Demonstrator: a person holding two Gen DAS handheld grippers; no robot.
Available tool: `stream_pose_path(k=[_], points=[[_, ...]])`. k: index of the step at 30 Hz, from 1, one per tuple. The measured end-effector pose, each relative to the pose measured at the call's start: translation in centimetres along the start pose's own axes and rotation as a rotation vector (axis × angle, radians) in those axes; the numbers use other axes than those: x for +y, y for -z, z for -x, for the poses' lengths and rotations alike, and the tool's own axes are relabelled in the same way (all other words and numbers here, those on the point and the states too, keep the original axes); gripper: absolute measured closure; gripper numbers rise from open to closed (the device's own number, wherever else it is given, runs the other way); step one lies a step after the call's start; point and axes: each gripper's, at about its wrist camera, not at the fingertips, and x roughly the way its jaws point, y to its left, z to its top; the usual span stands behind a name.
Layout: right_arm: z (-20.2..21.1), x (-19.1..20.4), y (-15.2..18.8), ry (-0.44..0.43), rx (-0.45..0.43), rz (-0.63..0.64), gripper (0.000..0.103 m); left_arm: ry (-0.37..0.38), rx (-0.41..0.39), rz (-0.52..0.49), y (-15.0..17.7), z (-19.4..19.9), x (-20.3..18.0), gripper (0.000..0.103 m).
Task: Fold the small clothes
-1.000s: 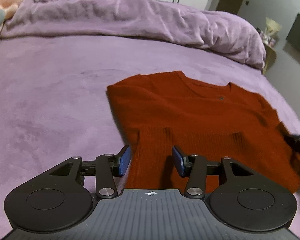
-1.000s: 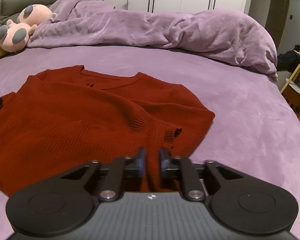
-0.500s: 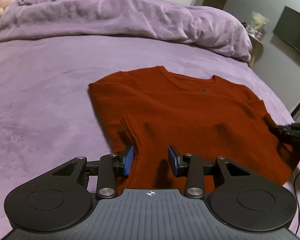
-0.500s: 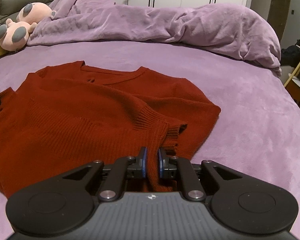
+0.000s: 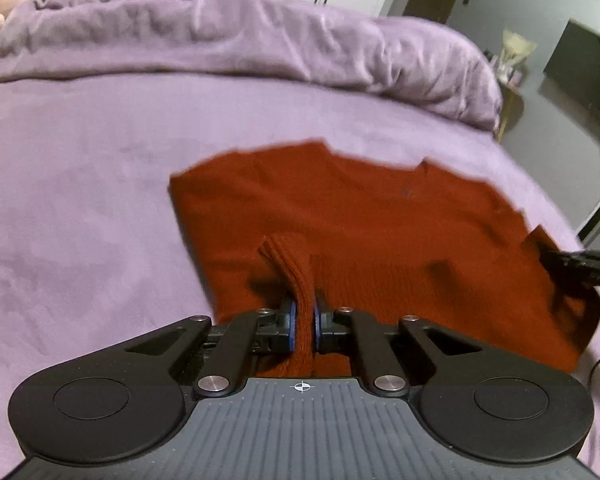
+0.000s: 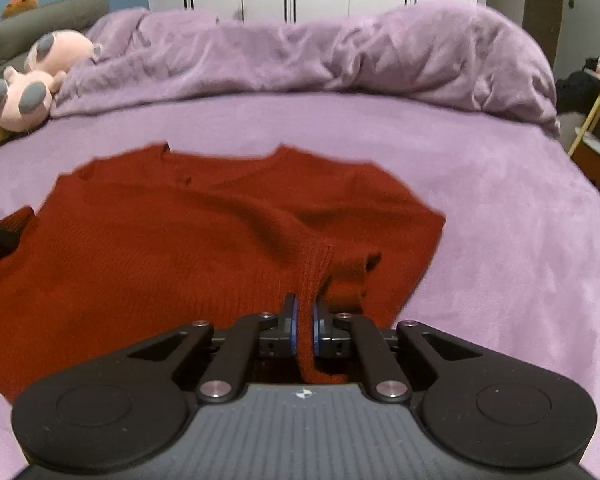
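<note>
A rust-red knit sweater (image 5: 380,232) lies on the purple bed, its sleeves folded in; it also shows in the right wrist view (image 6: 160,240). My left gripper (image 5: 304,316) is shut on a pinched fold of the sweater's near ribbed hem at its left side and lifts it a little. My right gripper (image 6: 305,318) is shut on the ribbed hem at the sweater's right side, next to a sleeve cuff (image 6: 356,276). The right gripper's tip (image 5: 580,264) shows at the right edge of the left wrist view.
The purple bed sheet (image 5: 80,200) spreads all round the sweater. A bunched purple duvet (image 6: 320,56) lies along the far side. A pink plush toy (image 6: 36,80) sits at the far left. A side table (image 6: 596,120) stands off the bed's right edge.
My left gripper has closed from open onto the sweater's hem and raised a fold. My right gripper stays shut on the hem. Both views have shifted toward the sweater.
</note>
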Motion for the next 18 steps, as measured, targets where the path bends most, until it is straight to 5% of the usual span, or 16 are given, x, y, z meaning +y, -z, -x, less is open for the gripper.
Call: stream_pose_path(k=[8, 13, 18], points=[[2.1, -1.8, -4.9, 0.032, -0.178, -0.081, 0.097, -0.034, -0.2, 0.027, -6.3, 2.6, 0.0, 0.094], [-1.9, -2.6, -6.3, 0.062, -0.114, -0.089, 0.097, -0.094, -0.118, 0.036, -6.4, -1.8, 0.9, 0.094], [-5.6, -3.2, -4.4, 0.058, -0.005, -0.092, 0.095, -0.078, -0.029, 0.032, -4.0, -4.1, 1.7, 0.089]])
